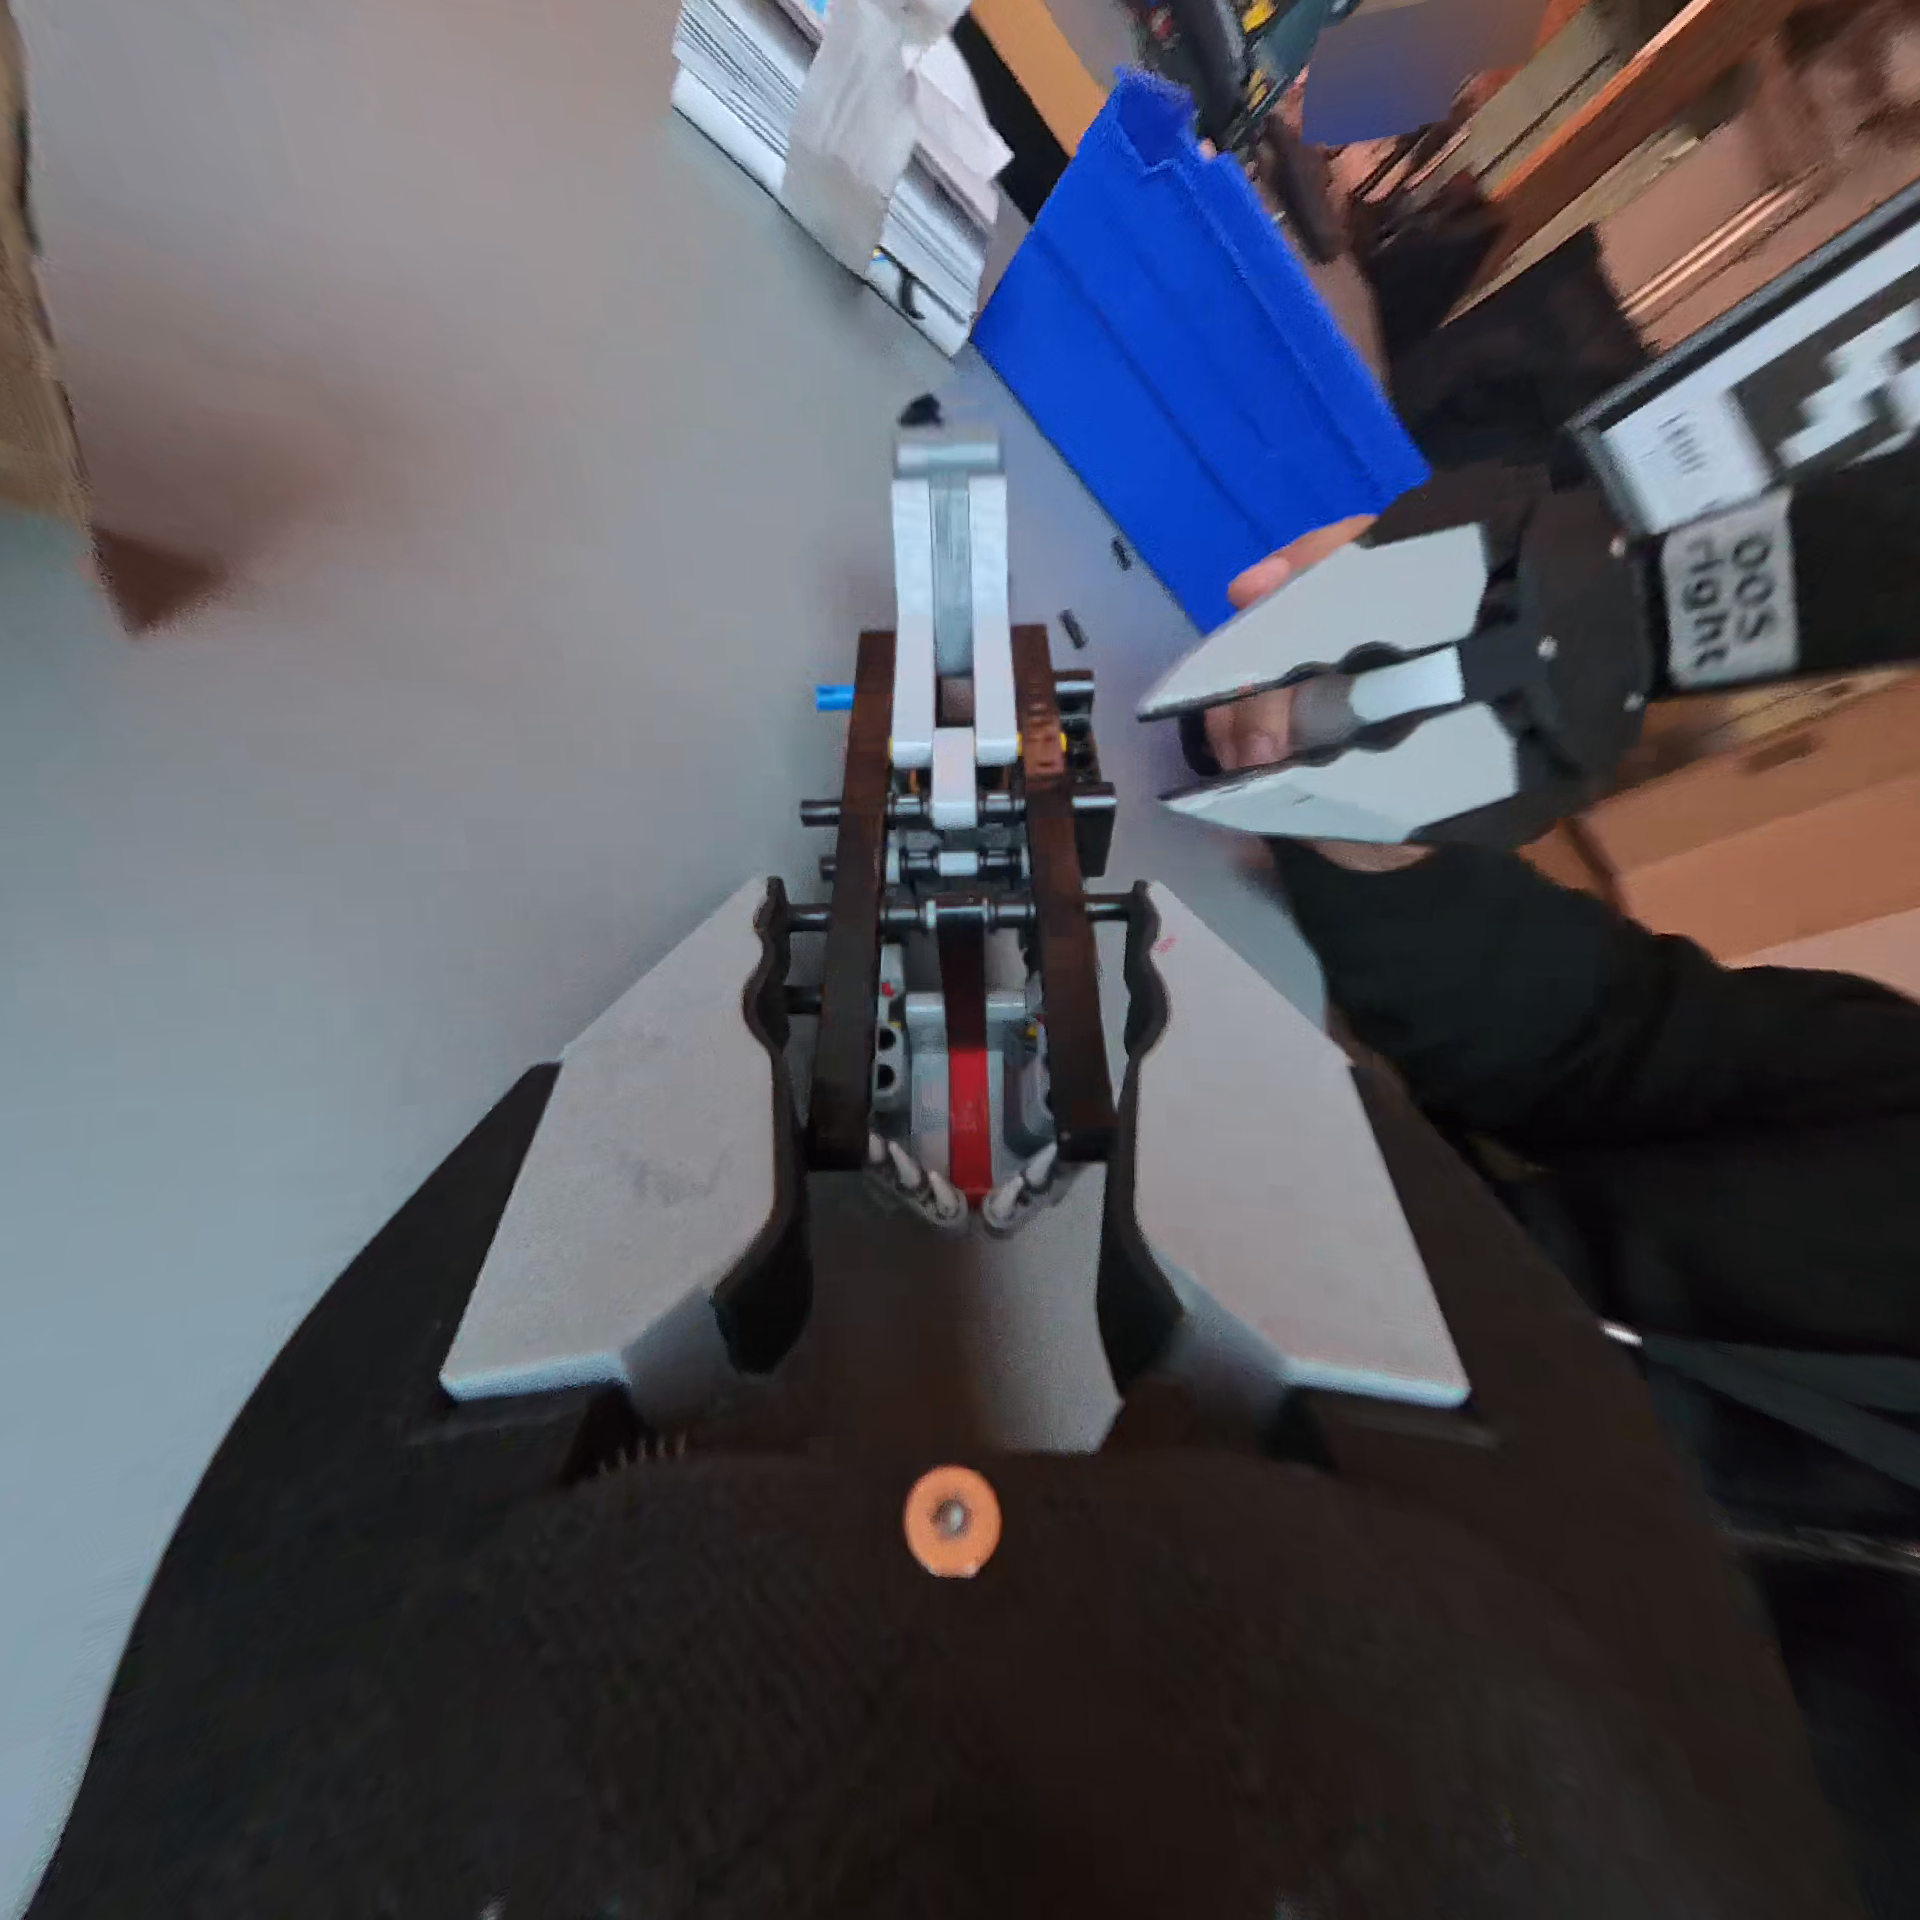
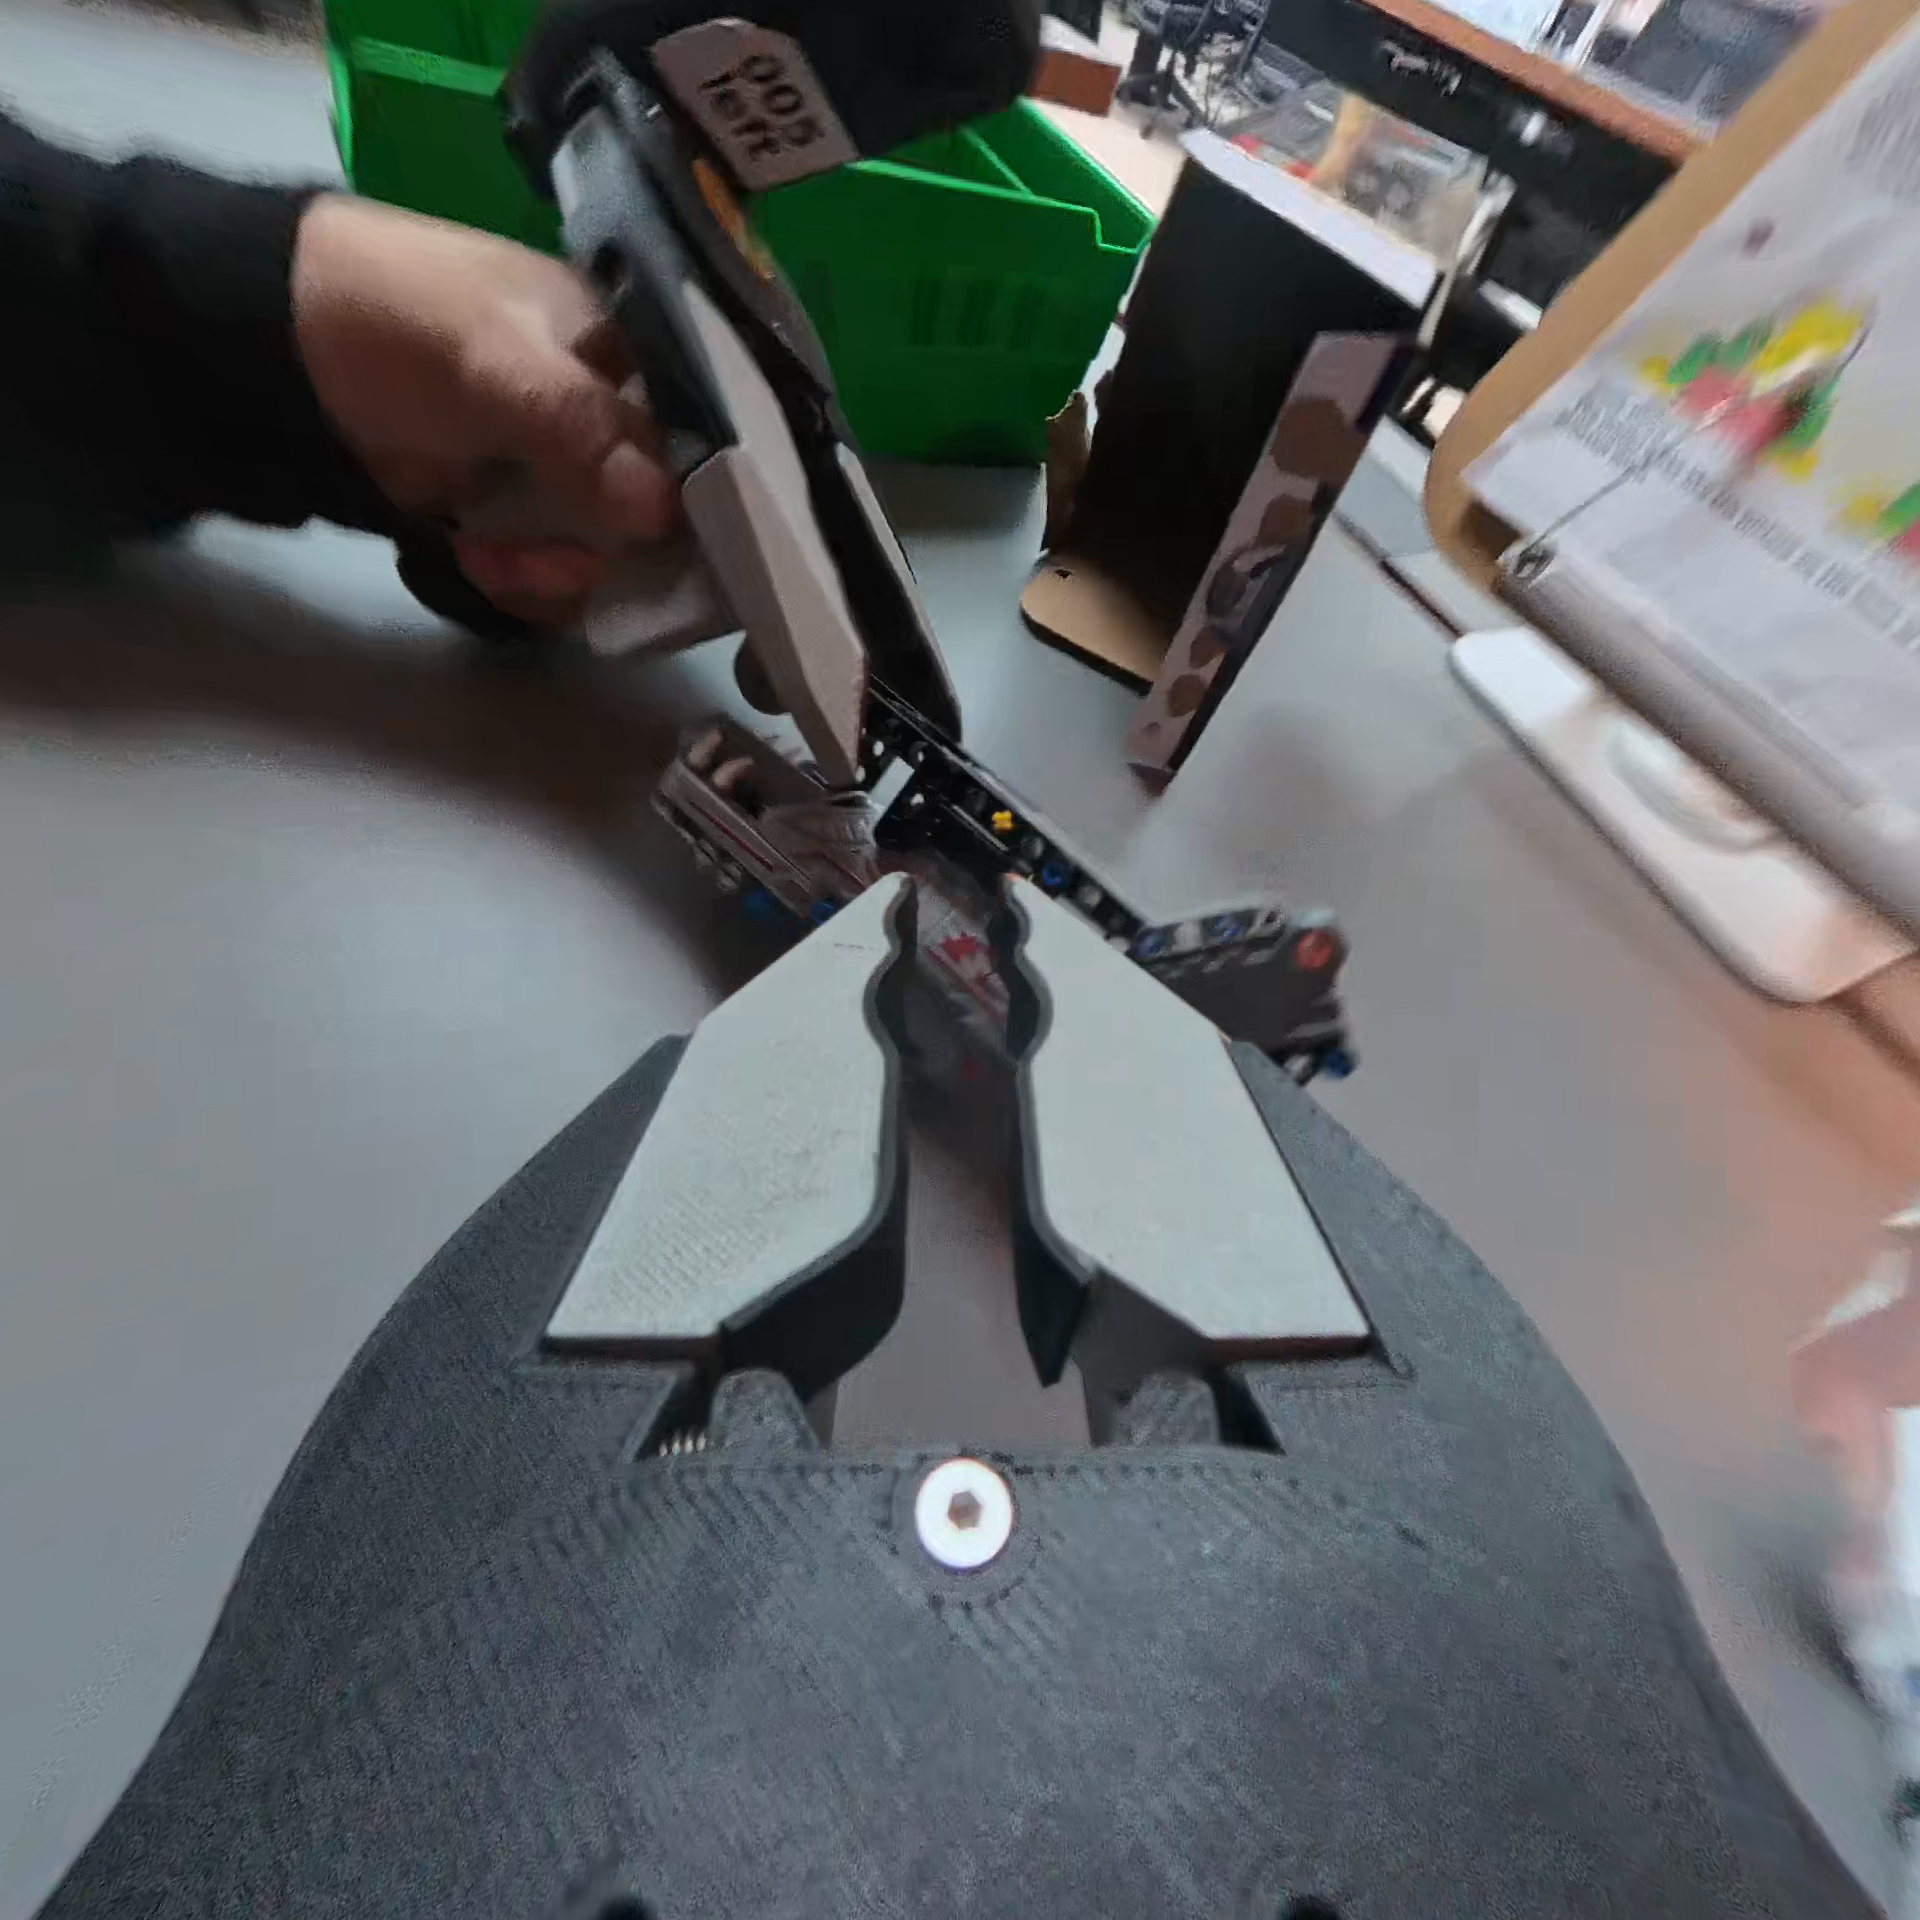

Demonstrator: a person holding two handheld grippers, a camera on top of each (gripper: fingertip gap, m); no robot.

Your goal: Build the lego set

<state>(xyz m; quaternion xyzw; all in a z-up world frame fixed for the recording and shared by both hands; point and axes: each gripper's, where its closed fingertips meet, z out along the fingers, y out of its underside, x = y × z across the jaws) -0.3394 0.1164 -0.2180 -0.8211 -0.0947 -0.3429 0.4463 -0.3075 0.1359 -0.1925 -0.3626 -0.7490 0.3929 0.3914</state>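
The lego model is a long build of brown beams, white beams and a red strip with white teeth at the near end. My left gripper is shut on its sides and holds it lengthwise over the grey table. In the right wrist view the left gripper grips the model from the upper left. My right gripper is close to the model's black side beam, its jaws nearly together, with a small white and red piece in the gap. It also shows in the left wrist view.
A blue bin and a stack of booklets lie beyond the model. Small black pins lie on the table. A green bin, a cardboard box and an instruction booklet on a stand stand at the back right.
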